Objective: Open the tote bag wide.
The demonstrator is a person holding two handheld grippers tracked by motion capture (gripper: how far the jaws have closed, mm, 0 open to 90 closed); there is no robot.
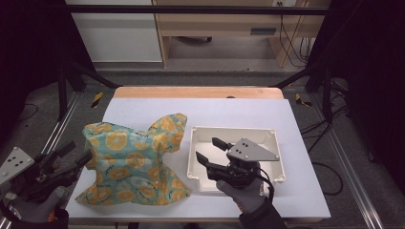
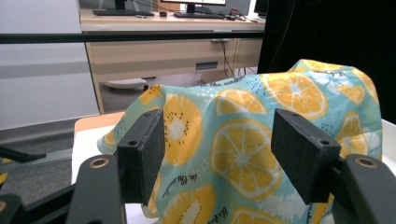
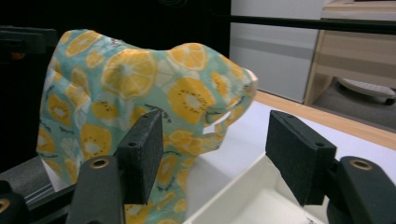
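High view: the crumpled teal cloth printed with orange slices (image 1: 133, 162) is heaped on the table beside the white rectangular plastic tray (image 1: 200, 131). Both the left gripper (image 1: 79, 153) and the right gripper (image 1: 210, 149) are held wide open, nothing gripped; the cloth is judged not yet placed in the tray.

Left gripper (image 1: 79, 153) jaws apart, right gripper (image 1: 211, 149) likewise

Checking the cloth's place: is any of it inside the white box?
No: the cloth lies on the table left of the box, which holds none of it.
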